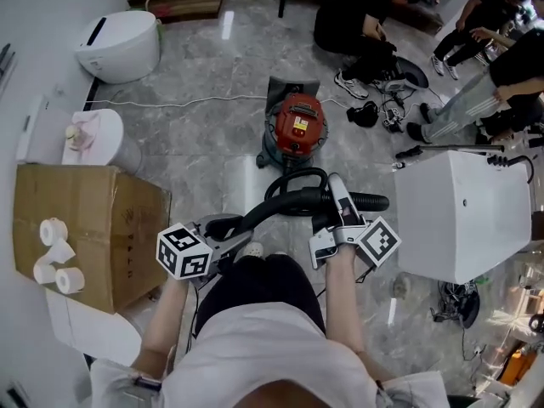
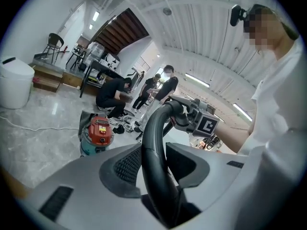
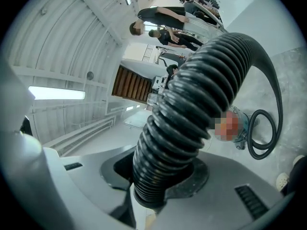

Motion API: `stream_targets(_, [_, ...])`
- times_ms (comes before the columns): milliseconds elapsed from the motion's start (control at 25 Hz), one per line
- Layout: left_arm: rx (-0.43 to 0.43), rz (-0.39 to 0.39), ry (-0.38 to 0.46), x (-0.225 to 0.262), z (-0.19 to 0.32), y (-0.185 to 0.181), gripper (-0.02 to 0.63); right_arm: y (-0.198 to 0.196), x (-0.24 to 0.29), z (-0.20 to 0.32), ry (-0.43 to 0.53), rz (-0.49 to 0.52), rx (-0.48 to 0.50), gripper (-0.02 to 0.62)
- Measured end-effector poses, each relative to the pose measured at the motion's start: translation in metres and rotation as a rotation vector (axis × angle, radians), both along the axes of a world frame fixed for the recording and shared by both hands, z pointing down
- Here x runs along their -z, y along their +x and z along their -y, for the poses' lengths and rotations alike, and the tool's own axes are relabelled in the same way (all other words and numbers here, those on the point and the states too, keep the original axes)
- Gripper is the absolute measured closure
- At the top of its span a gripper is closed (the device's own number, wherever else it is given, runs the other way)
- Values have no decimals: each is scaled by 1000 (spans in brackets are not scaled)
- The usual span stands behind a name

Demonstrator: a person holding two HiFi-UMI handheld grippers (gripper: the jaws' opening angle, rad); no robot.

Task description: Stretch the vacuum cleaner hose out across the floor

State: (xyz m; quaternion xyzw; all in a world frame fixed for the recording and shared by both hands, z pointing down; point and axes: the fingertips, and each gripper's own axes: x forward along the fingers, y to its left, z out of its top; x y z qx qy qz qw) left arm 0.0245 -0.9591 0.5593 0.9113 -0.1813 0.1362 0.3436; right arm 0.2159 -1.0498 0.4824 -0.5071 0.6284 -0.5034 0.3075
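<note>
Status: early, stretching not yet achieved. Hose (image 1: 293, 195) is in hand at two places but remains bunched in a loop at centre frame in the head view, just below the vacuum (image 1: 295, 127) and raised off the floor (image 1: 204, 134).

Left tongs (image 2: 156, 163) are pinching a smooth black length of the hose, which runs up between the two pads and curves away toward the upper right of the left gripper view. Right tongs (image 3: 160, 176) are clamped on the ribbed section, which fills the gap between the jaws and arches to the upper right of the right gripper view. Both grips look secure.

Outstanding, by my reading: draw the loop out away from the vacuum, take up the slack and lay the hose straight along the floor.

Items not verifiable:
- Join between hose and vacuum cannot be made out in any view.
- Tips of both tongs are covered by the hose in the head view.
- Whether the stub projecting at right of centre in the head view is the free end cannot be confirmed.
- Vacuum in the right gripper view sits largely under a mosaic patch; a thin black loop beside it may be hose or cable.
- Floor directly below the hands is screened by the person's body.
</note>
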Motion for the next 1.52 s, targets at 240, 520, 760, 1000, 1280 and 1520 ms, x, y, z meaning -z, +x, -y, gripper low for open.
stream_targets(240, [-23, -1, -8, -7, -7, 8, 440, 3, 1, -7, 3, -30, -6, 440])
stream_targets(520, [9, -17, -26, -12, -21, 2, 440, -4, -6, -15, 5, -35, 20, 440])
stream_targets(760, [8, -10, -34, -14, -41, 4, 440, -5, -6, -33, 4, -46, 52, 440])
stream_targets(1000, [19, -1, -25, -11, -76, 25, 440, 11, 1, -65, 12, -52, 87, 440])
stream_targets(1280, [1, 24, 5, -6, -134, 40, 440, 23, 10, -128, 41, -26, 110, 440])
stream_targets(1520, [-27, 36, 18, -7, -201, 59, 440, 40, 11, -198, 53, 1, 125, 440])
